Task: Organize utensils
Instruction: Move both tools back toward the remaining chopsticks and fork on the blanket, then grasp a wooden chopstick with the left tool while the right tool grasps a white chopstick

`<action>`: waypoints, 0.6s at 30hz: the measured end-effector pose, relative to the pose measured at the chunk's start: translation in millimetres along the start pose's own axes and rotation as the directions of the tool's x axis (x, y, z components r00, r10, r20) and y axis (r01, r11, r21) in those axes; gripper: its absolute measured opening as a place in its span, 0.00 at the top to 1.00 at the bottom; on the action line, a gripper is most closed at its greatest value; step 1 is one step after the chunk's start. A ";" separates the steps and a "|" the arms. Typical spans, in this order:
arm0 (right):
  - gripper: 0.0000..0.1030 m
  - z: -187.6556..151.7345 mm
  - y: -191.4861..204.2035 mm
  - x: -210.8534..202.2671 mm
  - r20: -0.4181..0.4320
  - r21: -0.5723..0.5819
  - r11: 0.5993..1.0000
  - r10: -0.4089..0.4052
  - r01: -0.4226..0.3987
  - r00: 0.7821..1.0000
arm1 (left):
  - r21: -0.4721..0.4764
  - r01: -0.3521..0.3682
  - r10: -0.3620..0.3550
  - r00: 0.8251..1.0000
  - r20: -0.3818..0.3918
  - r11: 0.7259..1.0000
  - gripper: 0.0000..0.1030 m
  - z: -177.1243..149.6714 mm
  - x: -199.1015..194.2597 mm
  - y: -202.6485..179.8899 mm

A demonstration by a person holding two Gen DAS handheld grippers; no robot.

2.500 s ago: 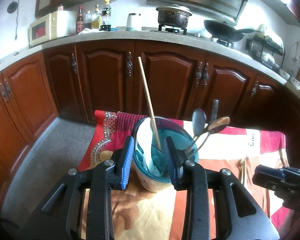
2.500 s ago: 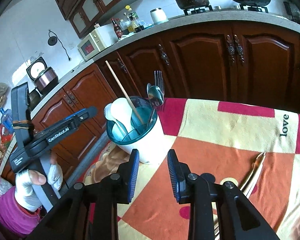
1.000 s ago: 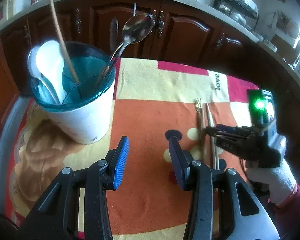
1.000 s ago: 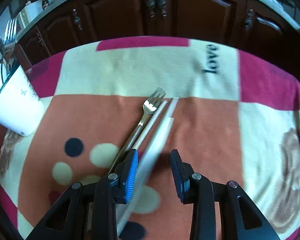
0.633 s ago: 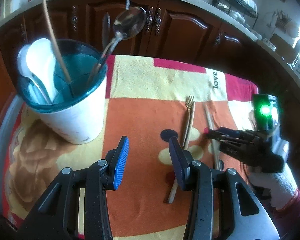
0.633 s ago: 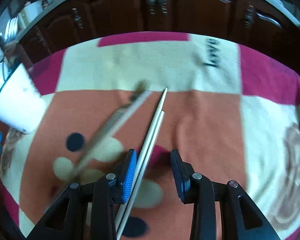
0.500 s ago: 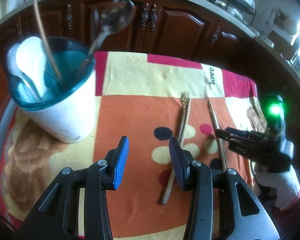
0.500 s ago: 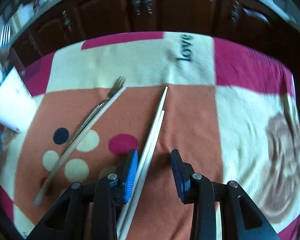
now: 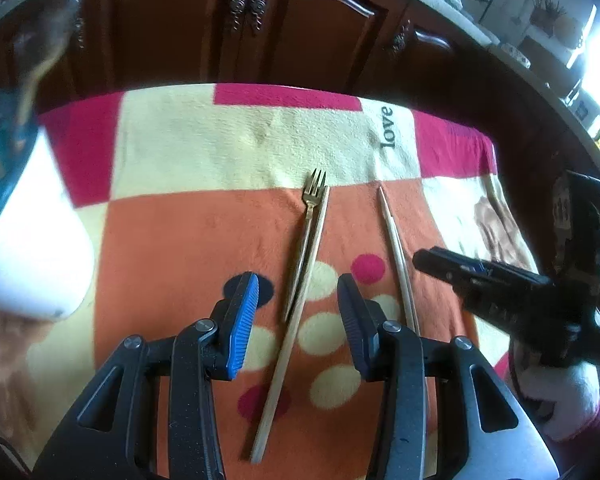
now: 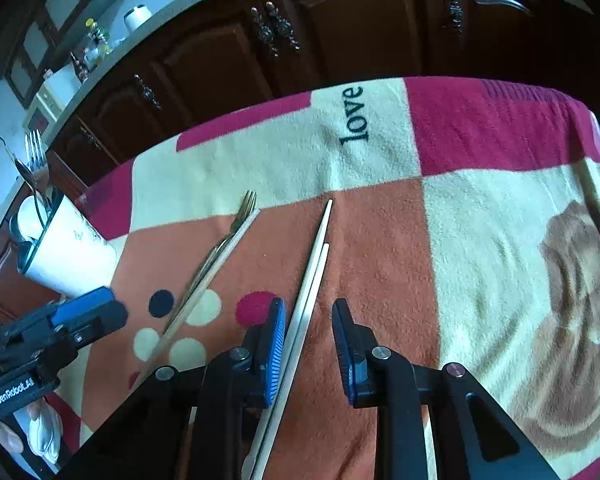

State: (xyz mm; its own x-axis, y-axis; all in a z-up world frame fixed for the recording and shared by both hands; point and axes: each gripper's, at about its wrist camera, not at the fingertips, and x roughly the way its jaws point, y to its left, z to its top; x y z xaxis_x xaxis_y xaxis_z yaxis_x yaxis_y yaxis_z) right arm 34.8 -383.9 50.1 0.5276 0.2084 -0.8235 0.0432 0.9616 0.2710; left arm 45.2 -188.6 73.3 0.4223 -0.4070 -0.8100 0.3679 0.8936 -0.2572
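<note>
The white utensil holder (image 9: 32,264) with a teal rim stands at the far left of the table, on the patterned cloth (image 9: 228,148). In the right wrist view the holder (image 10: 66,258) contains a fork (image 10: 35,151), a metal spoon and a white spoon, all standing upright with their heads above the rim.

The left gripper (image 9: 296,316) hovers over the orange panel of the cloth. Its jaws are spread apart with nothing pressed between the pads. A gold fork (image 9: 306,232) and a single wooden chopstick (image 9: 296,320) lie side by side on the cloth, touching along part of their length. Both pass through the gap between the left fingers as seen from the wrist camera; the pads do not contact them.

Right of these items, a pair of pale chopsticks (image 9: 396,252) lies on the same orange panel, clear of the fork. In the right wrist view, the pair (image 10: 308,296) lies together, one tip reaching further than the other.

The right gripper (image 10: 309,340) straddles this pair. Its jaws are closing, with the chopsticks between them. The pair runs close along the left pad; the right pad stands apart from it.

A gloved hand (image 9: 564,400) holds the right gripper at the far right edge of the left wrist view.
</note>
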 end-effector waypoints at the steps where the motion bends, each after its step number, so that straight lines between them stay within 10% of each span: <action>1: 0.77 -0.3 -0.5 3.6 0.002 0.006 1.000 0.009 -0.009 1.000 | 0.006 -0.007 0.007 1.000 -0.006 1.000 0.64 3.8 4.9 -0.7; 18: 0.77 37.3 -13.8 28.5 -0.017 -0.031 0.999 0.010 -0.011 1.000 | 0.050 -0.010 0.013 0.998 -0.059 0.999 0.72 20.7 35.0 -5.3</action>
State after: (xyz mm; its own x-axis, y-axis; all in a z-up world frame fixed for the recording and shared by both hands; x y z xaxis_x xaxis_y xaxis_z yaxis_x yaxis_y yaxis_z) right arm 80.9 -397.9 41.4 0.5137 0.2212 -0.8290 0.0110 0.9644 0.2642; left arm 75.2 -211.5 57.2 0.3771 -0.3835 -0.8431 0.4046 0.8870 -0.2225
